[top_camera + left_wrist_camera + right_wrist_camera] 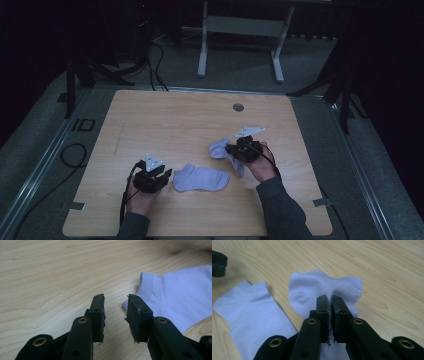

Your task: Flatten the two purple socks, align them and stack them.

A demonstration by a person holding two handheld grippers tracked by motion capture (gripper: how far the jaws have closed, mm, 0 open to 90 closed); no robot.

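Two pale lilac ankle socks lie on the wooden table [175,120]. The first sock [201,178] [180,295] [252,312] lies flat near the front middle. My left gripper [167,175] [116,307] is open just left of that sock's cuff, its jaws apart over bare wood, the right jaw close to the cuff edge. The second sock [222,150] [324,287] is bunched up to the right. My right gripper [231,150] [329,302] is shut on the second sock, and the fabric puffs out beyond its tips.
A round cable hole [238,107] sits near the table's far edge. Beyond the table stand a white desk frame [202,55] and dark tripod legs [345,100]. Cables lie on the floor at the left [72,155].
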